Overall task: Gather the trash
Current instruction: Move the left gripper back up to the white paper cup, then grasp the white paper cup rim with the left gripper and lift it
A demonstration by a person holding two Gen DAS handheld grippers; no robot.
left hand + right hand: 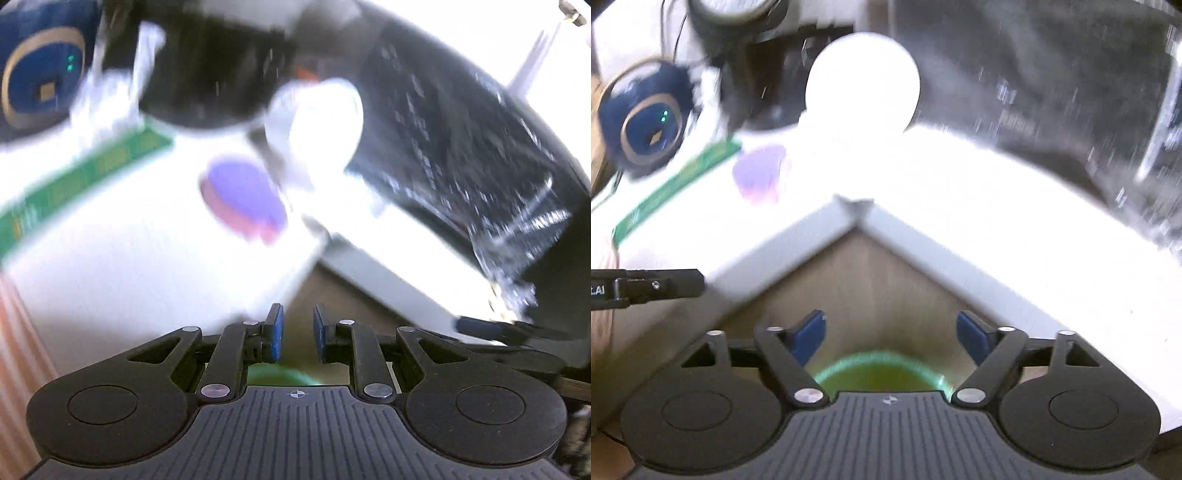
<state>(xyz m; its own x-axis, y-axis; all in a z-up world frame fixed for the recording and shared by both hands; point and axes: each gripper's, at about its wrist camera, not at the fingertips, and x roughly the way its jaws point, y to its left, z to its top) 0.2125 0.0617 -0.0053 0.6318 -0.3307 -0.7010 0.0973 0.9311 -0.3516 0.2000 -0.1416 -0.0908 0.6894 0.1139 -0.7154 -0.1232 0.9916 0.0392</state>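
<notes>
Both views are motion-blurred. My left gripper (pixel 298 332) hangs off the corner of a white table (pixel 147 258); its blue pads stand a narrow gap apart with nothing between them. My right gripper (pixel 891 336) is wide open and empty, facing the same table corner (pixel 855 206). Straight below it sits a green bin (pixel 882 373), whose rim also shows under the left jaws (pixel 280 376). On the table lie a purple-and-pink round disc (pixel 243 199) (pixel 759 173), a white cup-like object (pixel 325 125) (pixel 862 81) and a green strip (pixel 85 177) (pixel 676 181).
A blue round device with a gold ring (pixel 40 74) (pixel 646 114) sits at the far left of the table. A black keyboard (pixel 461 147) and dark gear fill the back right. The floor is wood-coloured (pixel 864 288). The left gripper's black finger (pixel 653 286) pokes in at the left edge.
</notes>
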